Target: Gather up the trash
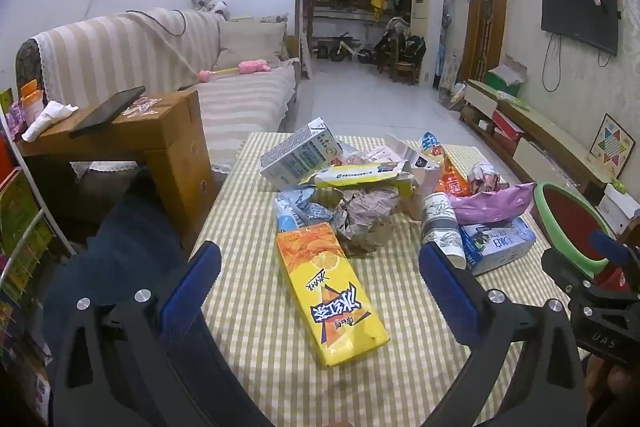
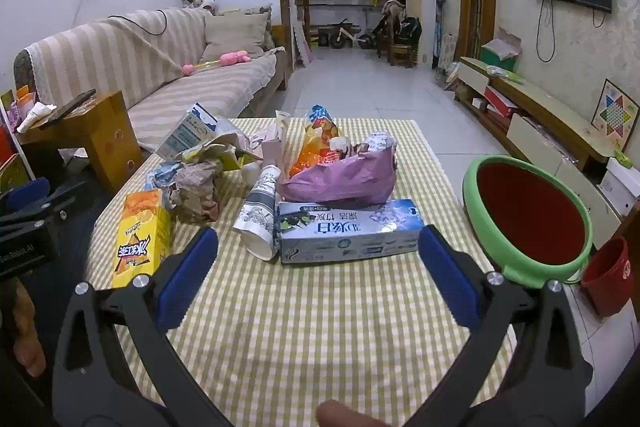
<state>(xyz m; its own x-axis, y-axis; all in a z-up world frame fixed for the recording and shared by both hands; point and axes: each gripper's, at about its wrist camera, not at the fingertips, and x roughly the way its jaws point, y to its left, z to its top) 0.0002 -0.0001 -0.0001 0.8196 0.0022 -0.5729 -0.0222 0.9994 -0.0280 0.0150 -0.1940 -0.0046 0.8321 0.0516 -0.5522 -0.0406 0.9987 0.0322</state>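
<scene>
Wide-apart jaws of the right gripper (image 2: 318,273) hover near a blue-white carton (image 2: 348,233).

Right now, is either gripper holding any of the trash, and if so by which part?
Nothing is held. The left gripper and right gripper are both wide open above the table, pads clear of the yellow tea carton and the blue-white box.

checkered table (image 2: 320,339), yellow carton (image 2: 140,239), blue box (image 2: 348,233)
</scene>
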